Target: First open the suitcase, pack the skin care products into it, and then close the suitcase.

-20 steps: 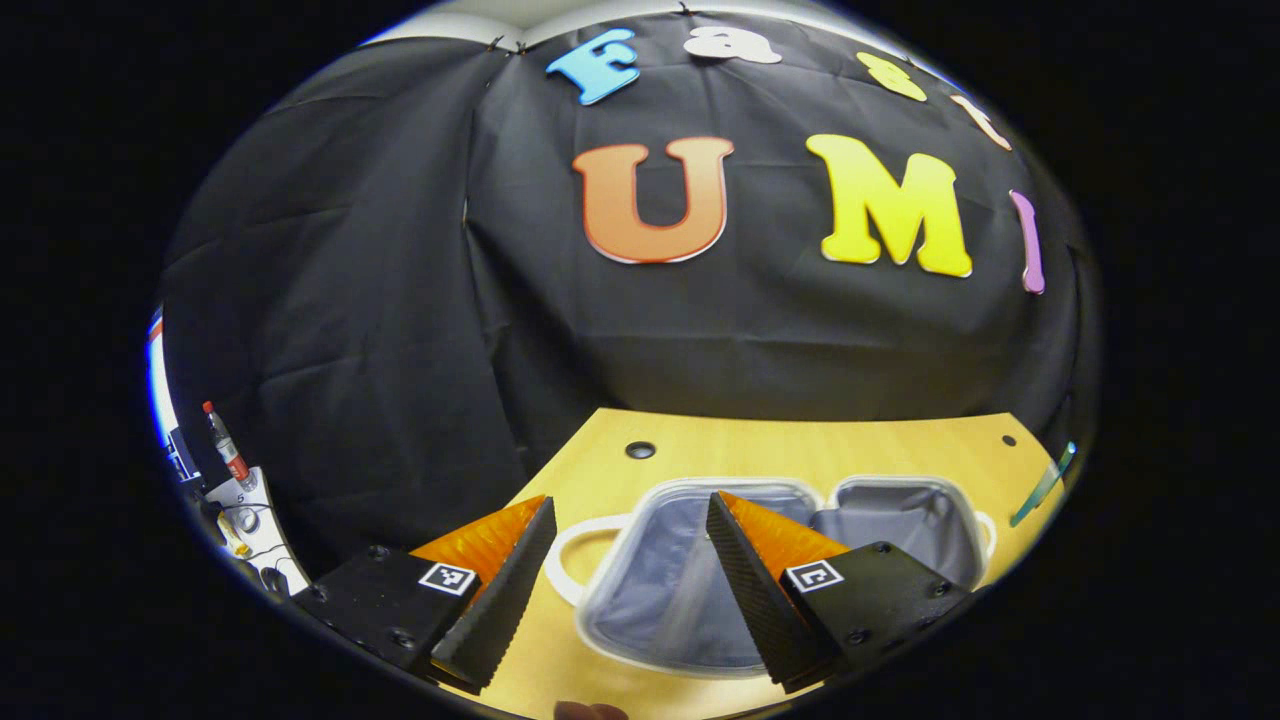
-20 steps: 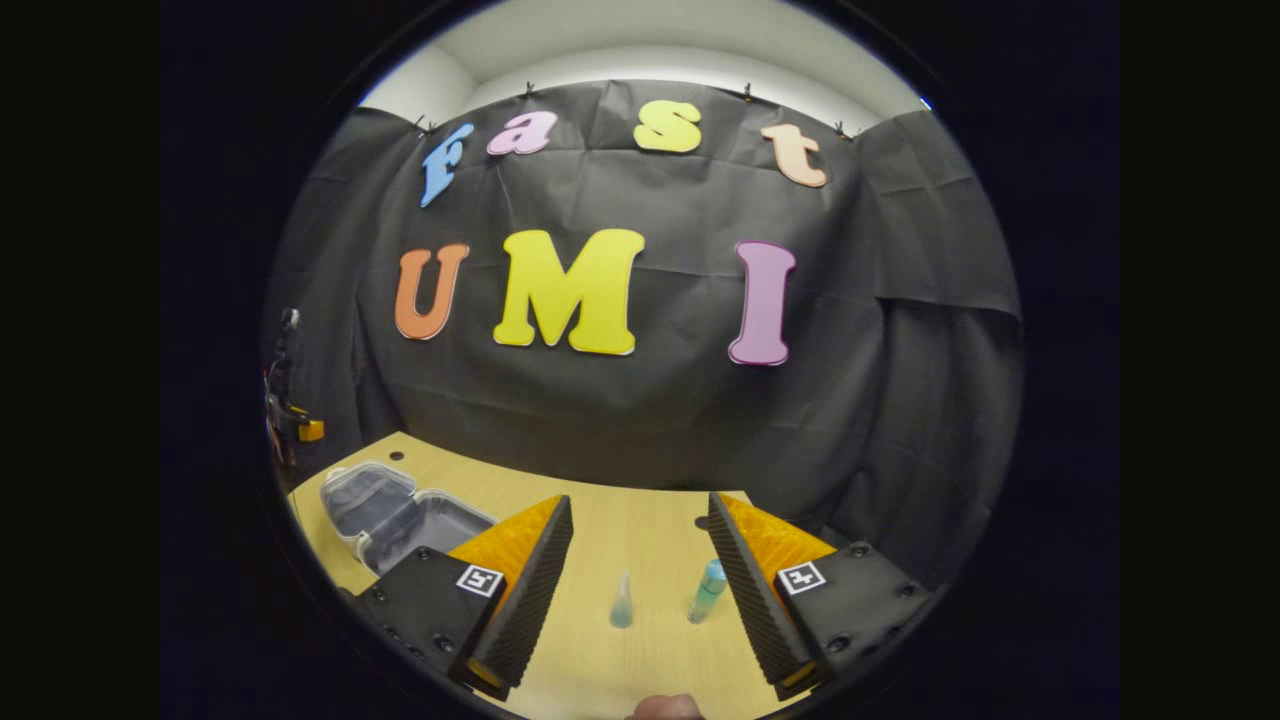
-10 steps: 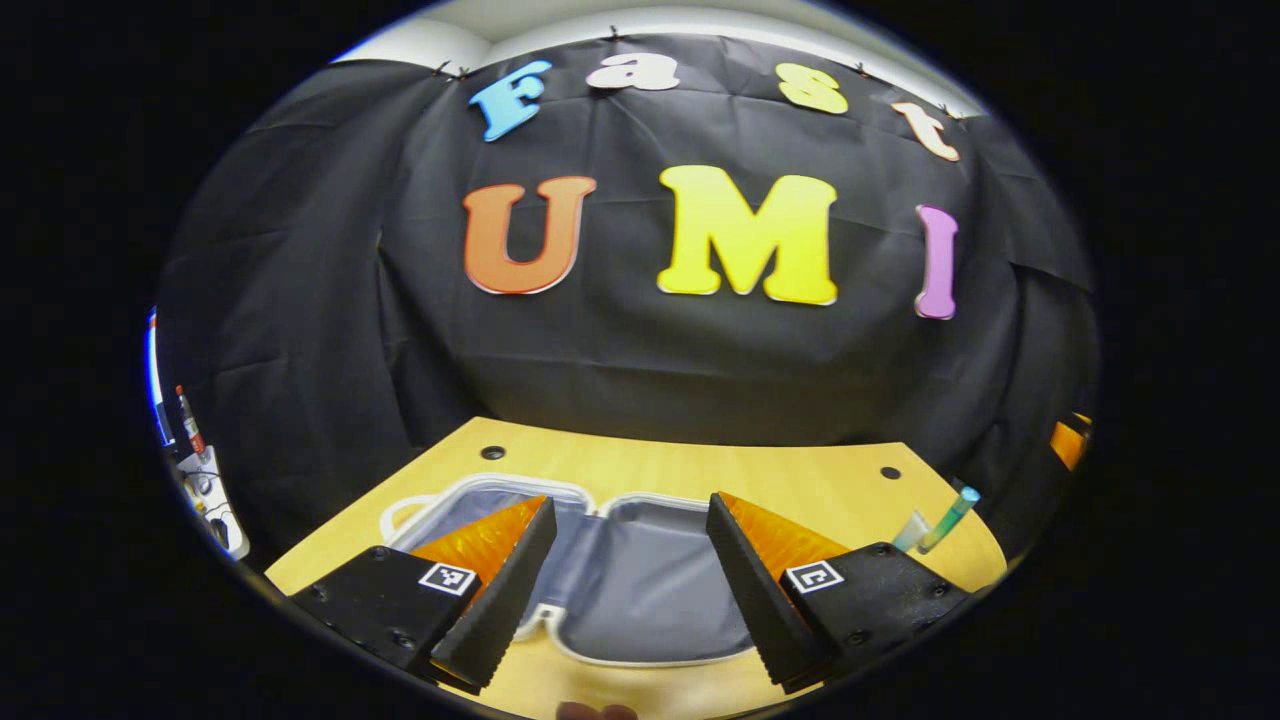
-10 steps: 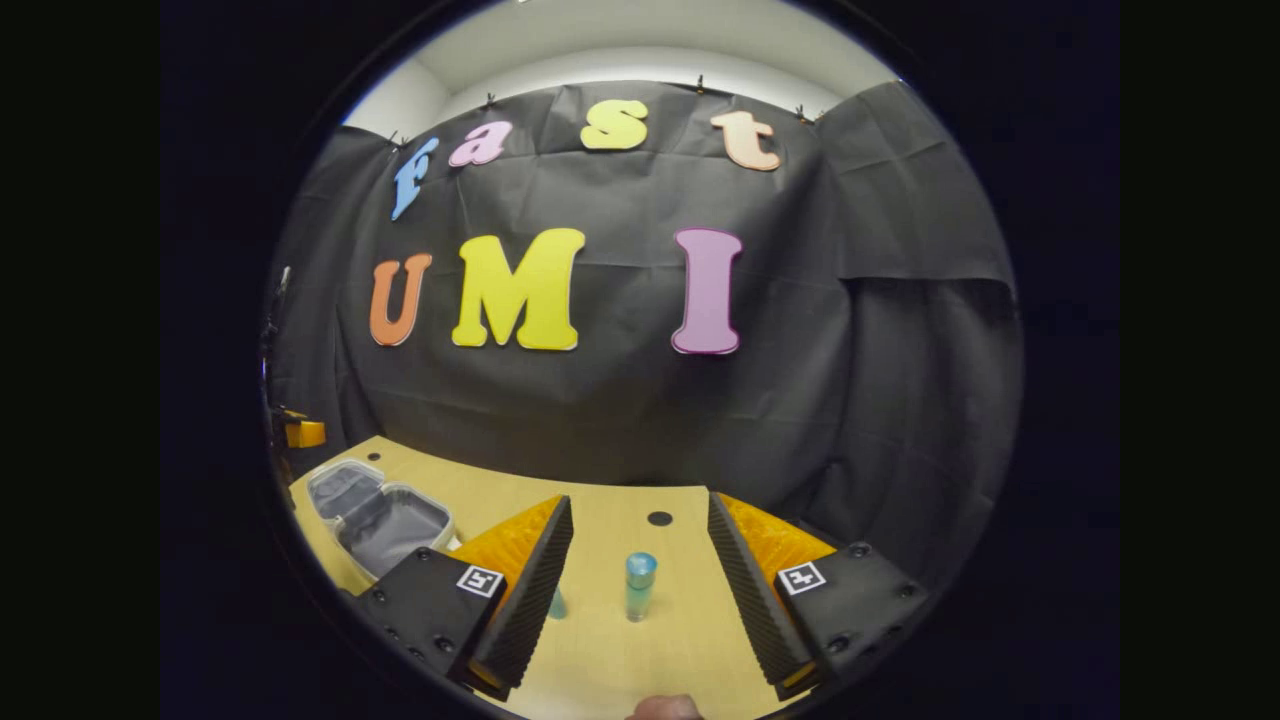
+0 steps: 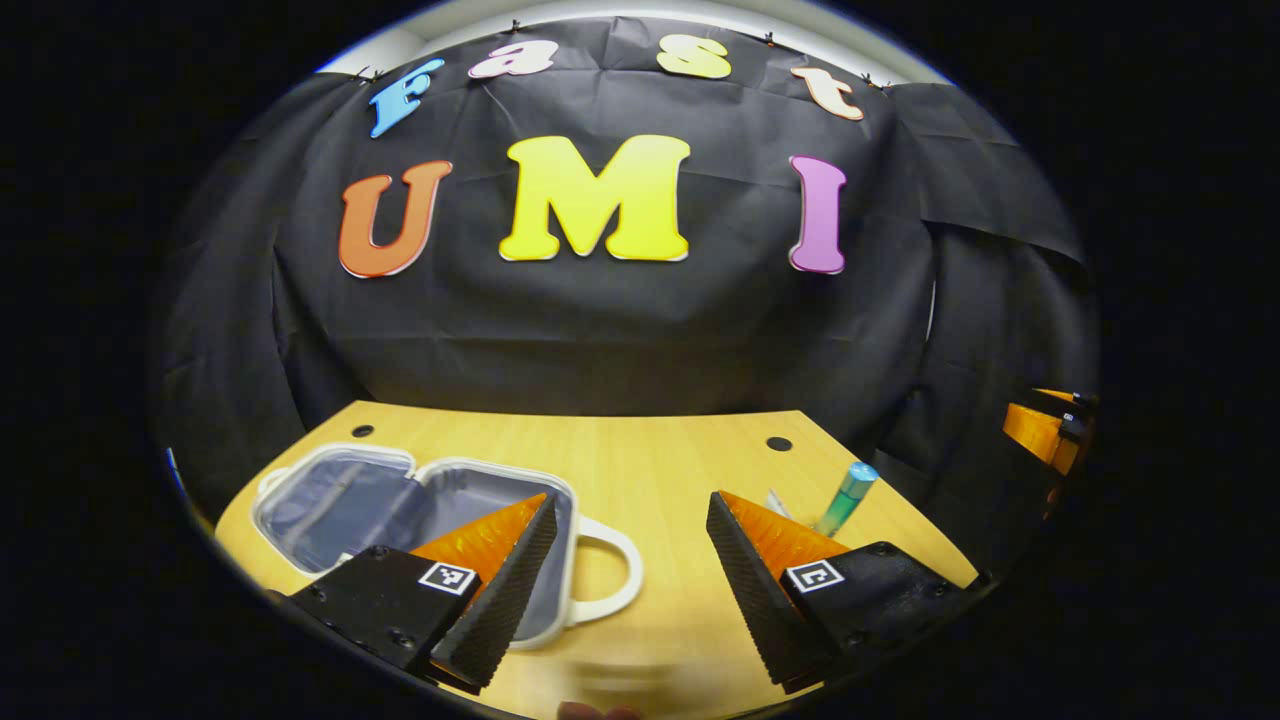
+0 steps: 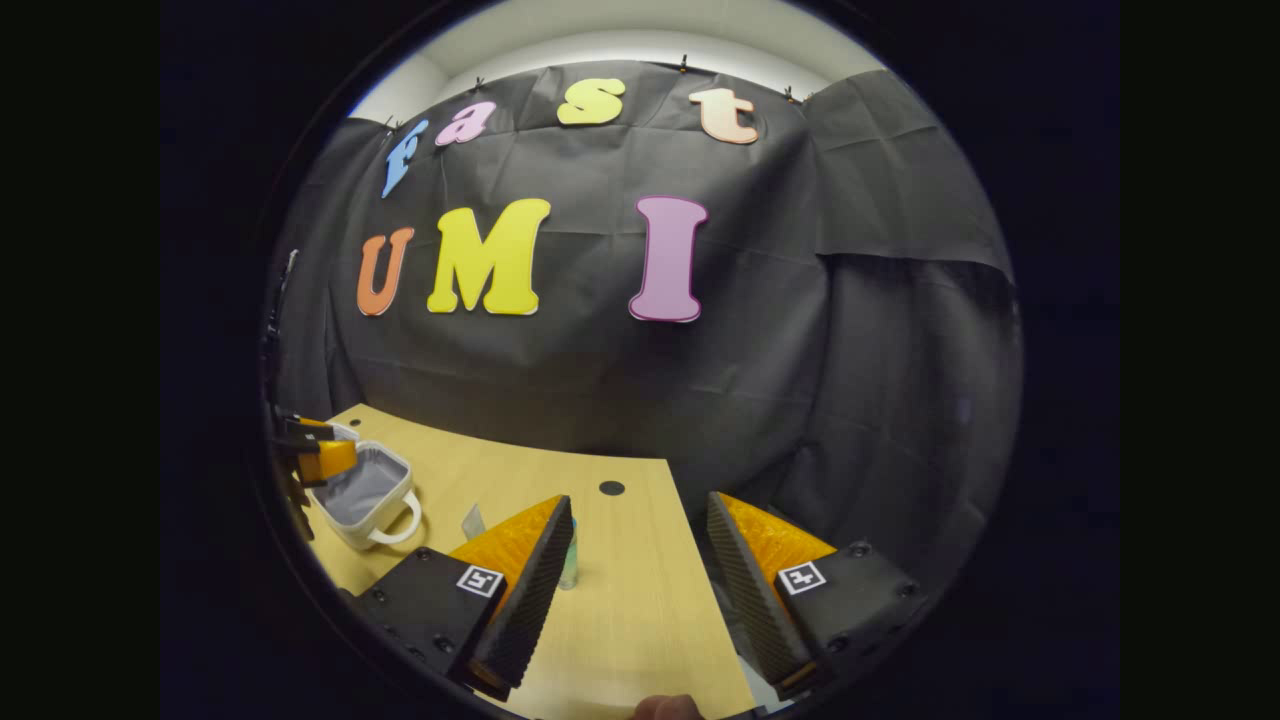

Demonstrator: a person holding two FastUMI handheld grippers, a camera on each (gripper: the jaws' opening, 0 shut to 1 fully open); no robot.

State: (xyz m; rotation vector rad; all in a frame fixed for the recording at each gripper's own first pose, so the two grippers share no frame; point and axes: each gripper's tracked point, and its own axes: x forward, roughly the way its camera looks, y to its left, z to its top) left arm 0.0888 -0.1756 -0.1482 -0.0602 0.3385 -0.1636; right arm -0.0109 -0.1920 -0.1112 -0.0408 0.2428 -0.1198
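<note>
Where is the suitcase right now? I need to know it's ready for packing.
In the left gripper view the suitcase lies open on the table's left part, partly behind the left tongs, handle toward the teal bottle.

We find no legible text or nos.; only small square coded markers, one per finger block, on left gripper point(image 5: 628, 575) & right gripper point(image 6: 638, 575).
</note>
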